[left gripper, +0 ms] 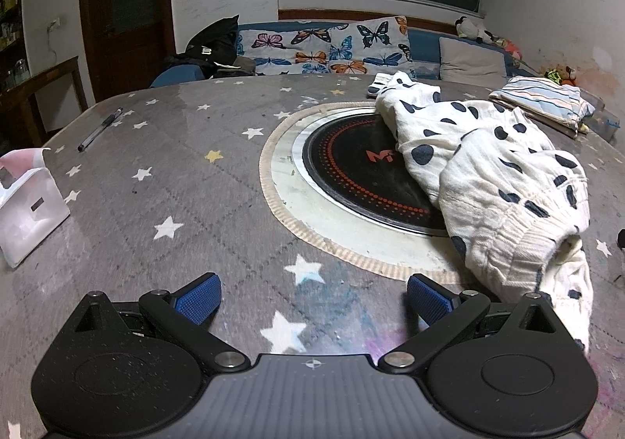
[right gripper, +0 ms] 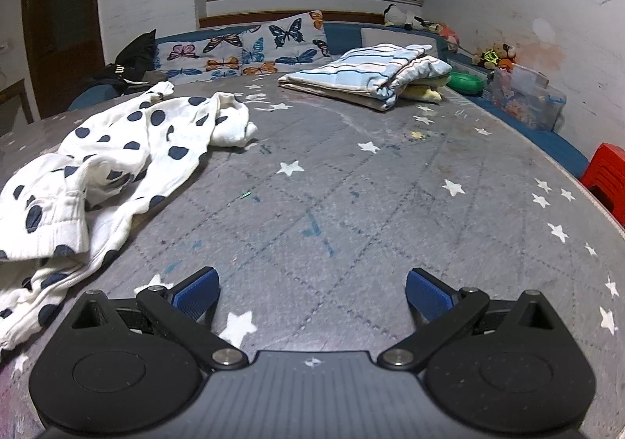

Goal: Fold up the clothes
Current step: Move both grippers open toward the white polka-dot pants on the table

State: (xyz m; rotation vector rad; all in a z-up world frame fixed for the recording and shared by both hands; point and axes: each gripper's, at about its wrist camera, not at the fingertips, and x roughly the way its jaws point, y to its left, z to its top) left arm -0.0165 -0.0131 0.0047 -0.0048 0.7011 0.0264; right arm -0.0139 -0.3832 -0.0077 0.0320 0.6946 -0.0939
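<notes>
A crumpled white garment with dark blue spots (left gripper: 484, 165) lies unfolded on the grey star-patterned tablecloth (left gripper: 175, 173), partly over a round black hotplate (left gripper: 351, 173). In the right wrist view the same spotted garment (right gripper: 117, 157) sprawls at the left. My left gripper (left gripper: 312, 300) is open just above the cloth, left of the garment's ribbed waistband, with nothing between its blue pads. My right gripper (right gripper: 312, 298) is open too, over bare tablecloth (right gripper: 351, 204) to the right of the garment. A folded striped blue-and-white garment (right gripper: 367, 75) rests at the far side.
A pen (left gripper: 99, 129) and a white tissue box (left gripper: 27, 204) sit at the table's left. A sofa with butterfly cushions (left gripper: 324, 48) runs behind. A clear plastic box (right gripper: 523, 95) and a red stool (right gripper: 605, 181) stand at the right edge.
</notes>
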